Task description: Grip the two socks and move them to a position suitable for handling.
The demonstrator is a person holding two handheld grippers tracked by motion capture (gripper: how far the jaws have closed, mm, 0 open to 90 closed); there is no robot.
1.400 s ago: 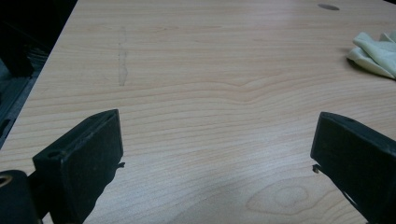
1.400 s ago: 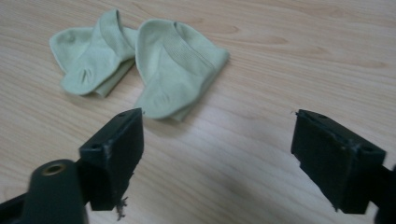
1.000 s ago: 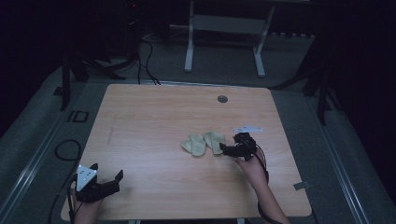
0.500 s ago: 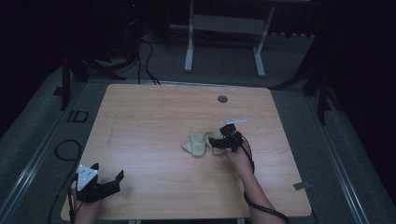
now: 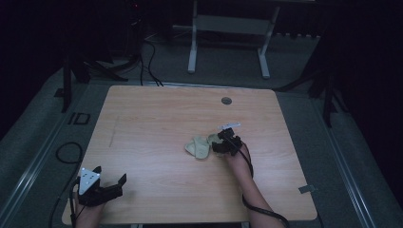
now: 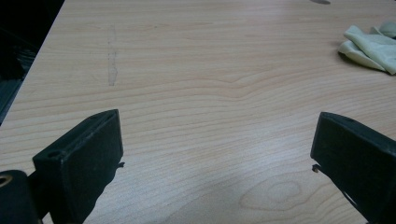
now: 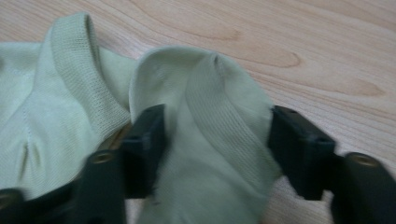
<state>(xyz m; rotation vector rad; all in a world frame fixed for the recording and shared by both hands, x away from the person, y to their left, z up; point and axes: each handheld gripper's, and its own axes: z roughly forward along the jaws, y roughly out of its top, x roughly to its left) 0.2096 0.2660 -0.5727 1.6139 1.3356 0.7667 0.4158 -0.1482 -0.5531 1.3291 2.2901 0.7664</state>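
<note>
2 pale green socks (image 5: 199, 146) are seen lying crumpled together on the wooden table (image 5: 157, 118), right of centre and somewhat toward the near edge. The right gripper (image 5: 219, 145) is lowered onto their right end. In the right gripper view, 1 sock's ribbed cuff (image 7: 219, 121) is bracketed by the 2 black jaws, which have just been closing; the cloth lies between them and both pads are at its edges, but a firm pinch cannot be confirmed, so the claw is recorded as partly open around the cuff. The left gripper (image 5: 110, 182) is held at the near left corner of the table, well apart from the socks, with its jaws spread wide and nothing between them; in the left gripper view bare board is seen between the jaws and the socks (image 6: 371, 42) appear at the far right.

The tabletop is light wood-grain laminate, with a round grommet (image 5: 226, 100) near the far edge and a faint scuff mark (image 6: 112, 56) on the left. The table is surrounded by grey carpet (image 5: 304, 85). A white-legged frame (image 5: 228, 42) and loose cables (image 5: 147, 50) are noted in the dark far area.
</note>
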